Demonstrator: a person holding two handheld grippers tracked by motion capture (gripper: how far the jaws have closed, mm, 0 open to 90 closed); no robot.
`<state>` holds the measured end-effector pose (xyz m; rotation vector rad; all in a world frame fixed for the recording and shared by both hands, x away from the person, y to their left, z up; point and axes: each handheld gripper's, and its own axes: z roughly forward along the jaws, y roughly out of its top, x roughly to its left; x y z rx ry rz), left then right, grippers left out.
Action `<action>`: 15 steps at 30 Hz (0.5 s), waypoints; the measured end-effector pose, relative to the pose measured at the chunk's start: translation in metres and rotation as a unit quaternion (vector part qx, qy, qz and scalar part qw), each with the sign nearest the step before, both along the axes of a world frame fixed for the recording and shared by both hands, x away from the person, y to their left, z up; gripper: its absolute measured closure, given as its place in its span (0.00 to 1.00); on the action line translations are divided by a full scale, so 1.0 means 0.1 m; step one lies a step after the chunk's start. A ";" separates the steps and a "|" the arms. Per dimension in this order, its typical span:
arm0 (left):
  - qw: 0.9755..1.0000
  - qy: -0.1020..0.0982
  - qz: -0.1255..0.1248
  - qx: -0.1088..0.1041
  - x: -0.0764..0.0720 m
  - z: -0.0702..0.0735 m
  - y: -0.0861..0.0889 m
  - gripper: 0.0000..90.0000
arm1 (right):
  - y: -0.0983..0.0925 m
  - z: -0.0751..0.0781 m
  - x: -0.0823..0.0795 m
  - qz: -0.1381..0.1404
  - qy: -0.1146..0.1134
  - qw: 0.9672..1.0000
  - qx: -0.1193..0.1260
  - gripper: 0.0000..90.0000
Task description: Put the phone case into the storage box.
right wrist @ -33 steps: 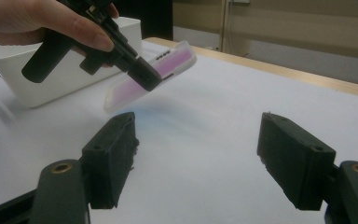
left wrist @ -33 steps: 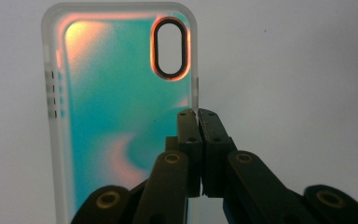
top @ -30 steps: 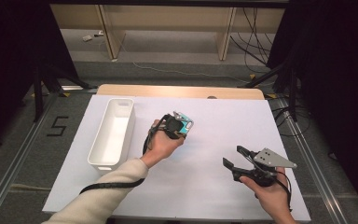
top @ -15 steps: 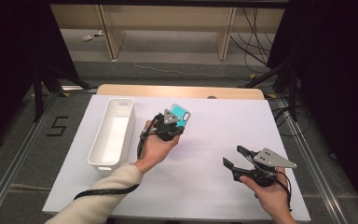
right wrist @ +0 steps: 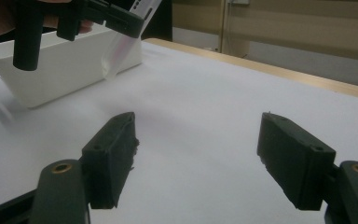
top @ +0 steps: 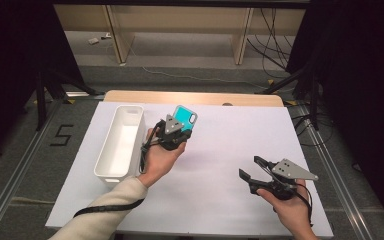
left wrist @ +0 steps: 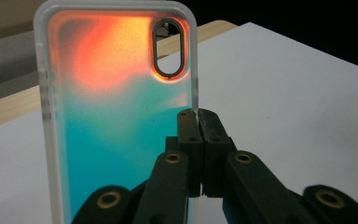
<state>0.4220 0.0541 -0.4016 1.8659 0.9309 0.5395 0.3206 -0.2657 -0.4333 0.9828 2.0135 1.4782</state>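
My left gripper is shut on a phone case with a clear rim and a teal and orange back. It holds the case in the air above the white table, just right of the white bin. In the left gripper view the jaws pinch the right edge of the case, which stands upright with its camera cutout at the top. My right gripper rests low near the table's front right, open with nothing between its fingers. Farther off in that view is the left gripper with the case.
The long white bin lies lengthwise at the table's left. A white sheet covers the table, with a wooden strip along the far edge. Dark curtains and cables surround the table.
My left hand has lifted the phone case and carried it a little left, toward the bin, tilting it more upright. The right gripper has stayed still.
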 end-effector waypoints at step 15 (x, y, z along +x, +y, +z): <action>0.999 -0.033 0.012 -0.028 -0.08 0.14 0.19 0.98 | 0.00 0.00 0.00 -0.001 -0.001 1.000 0.000 0.32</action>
